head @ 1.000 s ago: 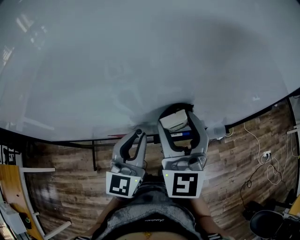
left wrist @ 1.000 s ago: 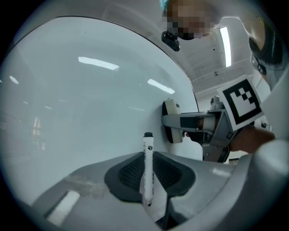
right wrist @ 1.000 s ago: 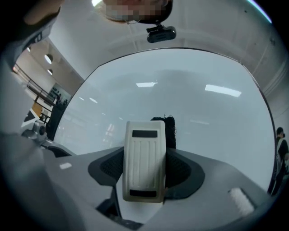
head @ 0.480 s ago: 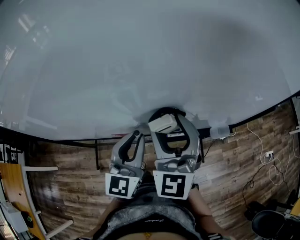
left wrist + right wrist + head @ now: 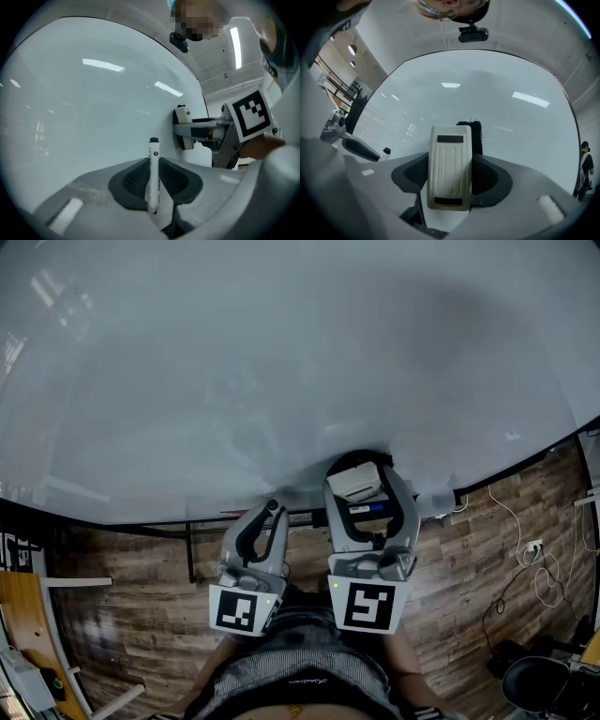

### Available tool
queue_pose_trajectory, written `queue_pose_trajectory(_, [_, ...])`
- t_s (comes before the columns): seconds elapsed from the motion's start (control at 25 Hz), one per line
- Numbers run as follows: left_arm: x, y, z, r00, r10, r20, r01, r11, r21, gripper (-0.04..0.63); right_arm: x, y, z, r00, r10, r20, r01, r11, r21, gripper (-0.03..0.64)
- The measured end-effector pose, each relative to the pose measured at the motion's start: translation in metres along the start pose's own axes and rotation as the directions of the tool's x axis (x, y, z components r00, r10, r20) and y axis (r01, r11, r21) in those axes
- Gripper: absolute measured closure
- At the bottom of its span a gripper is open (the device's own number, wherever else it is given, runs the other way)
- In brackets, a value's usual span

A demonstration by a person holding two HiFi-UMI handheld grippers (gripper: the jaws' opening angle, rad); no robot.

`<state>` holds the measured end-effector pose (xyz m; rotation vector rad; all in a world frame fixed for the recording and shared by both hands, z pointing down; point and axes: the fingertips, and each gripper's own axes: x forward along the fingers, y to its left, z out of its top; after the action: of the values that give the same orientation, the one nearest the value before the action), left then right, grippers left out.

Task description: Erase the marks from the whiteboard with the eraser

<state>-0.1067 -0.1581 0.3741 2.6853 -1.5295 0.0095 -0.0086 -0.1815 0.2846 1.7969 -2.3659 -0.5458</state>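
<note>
Item: eraser, cream ribbed plastic back with dark felt, clamped by its two long sides in the right gripper. It is set against the whiteboard at the lower edge, a little right of the middle. Orientation: the felt face is turned to the board and the back to the gripper's camera. The long axis appears to run up and down the board, crosswise to the line of the jaws, with a fringe of felt showing past the upper end. Contact: the left gripper view shows the felt flat on the surface, or very nearly so. Companion item: marker, capped, upright between the closed jaws of the left gripper, just beside the right one and below the lower edge, off the board. Condition of board: no distinct ink is legible in any view, only a faint grey haze around the lower middle. Handling note, as judgement: hold the felt square and evenly pressed. Sweep broadside, across the long axis, in overlapping passes from the lower edge upward. Hold the marker clear of the wiped surface, and watch that the pad does not tip onto a corner.
</note>
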Motion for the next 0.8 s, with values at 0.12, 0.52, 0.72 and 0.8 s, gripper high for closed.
queue_pose_trajectory(0.12, [-0.001, 0.000, 0.000, 1.000, -0.013, 0.004, 0.013, 1.000, -0.003, 0.525, -0.001, -0.001, 0.001, 1.000, -0.020, -0.001, 0.020, 1.000, 0.014, 0.357])
queue_pose_trajectory(0.52, [-0.003, -0.002, -0.002, 1.000, 0.011, -0.002, -0.011, 1.000, -0.002, 0.525, -0.004, 0.020, -0.026, 0.999, 0.001, -0.041, -0.001, 1.000, -0.016, 0.357])
queue_pose_trajectory(0.72, [-0.016, 0.009, -0.002, 1.000, 0.023, 0.001, -0.022, 1.000, -0.005, 0.525, -0.003, 0.028, -0.027, 0.999, -0.004, -0.041, 0.004, 1.000, 0.000, 0.356])
queue_pose_trajectory(0.8, [-0.022, 0.014, -0.002, 1.000, 0.025, 0.003, -0.025, 1.000, -0.007, 0.525, -0.004, 0.028, -0.026, 0.998, -0.005, -0.060, 0.006, 1.000, 0.014, 0.356])
